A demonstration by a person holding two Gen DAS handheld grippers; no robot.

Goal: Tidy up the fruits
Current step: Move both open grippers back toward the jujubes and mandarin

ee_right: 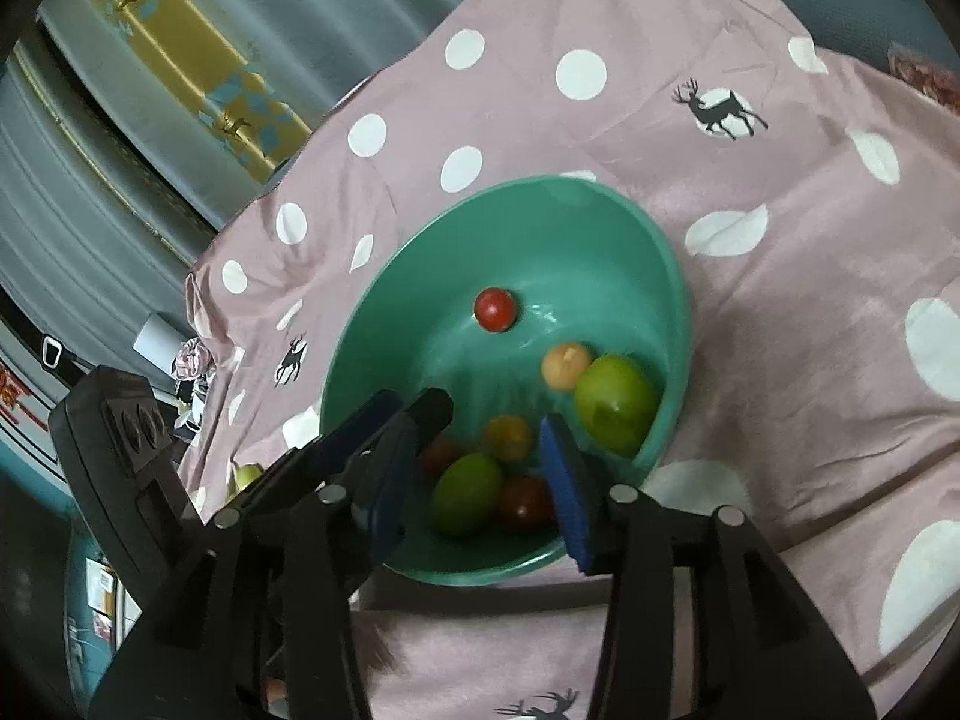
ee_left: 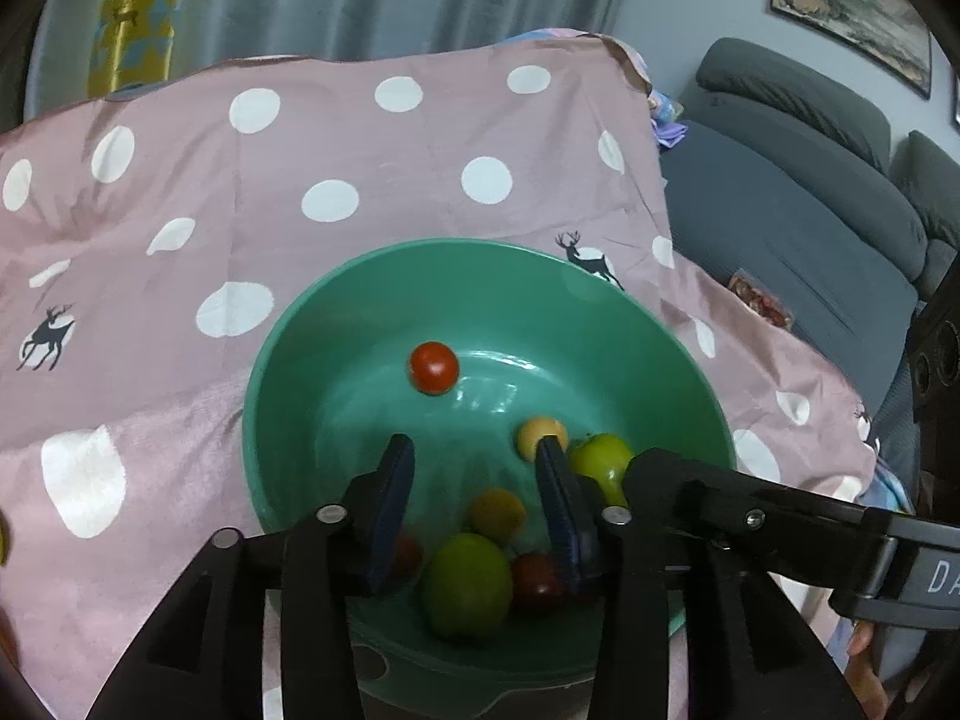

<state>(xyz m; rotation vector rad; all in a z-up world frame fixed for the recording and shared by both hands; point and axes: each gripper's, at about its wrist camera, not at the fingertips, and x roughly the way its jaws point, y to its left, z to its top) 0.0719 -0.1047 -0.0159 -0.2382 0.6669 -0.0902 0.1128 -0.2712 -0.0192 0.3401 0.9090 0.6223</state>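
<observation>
In the lower middle of both frames, the green bowl (ee_left: 288, 360) sits on the pink dotted cloth (ee_left: 180, 180), and the fruits lie inside it. My left gripper (ee_left: 474, 468) hangs over the bowl with its jaws partly apart and nothing pressed between them; below the gap lie an orange fruit (ee_left: 497, 515) and a green fruit (ee_left: 467, 585). My right gripper (ee_right: 480, 468) is also partly open and empty above the same pile. A red tomato (ee_left: 433, 367) lies alone higher in the frame, well apart from my fingers. A second green fruit (ee_right: 615, 402) rests against the bowl wall at the right.
</observation>
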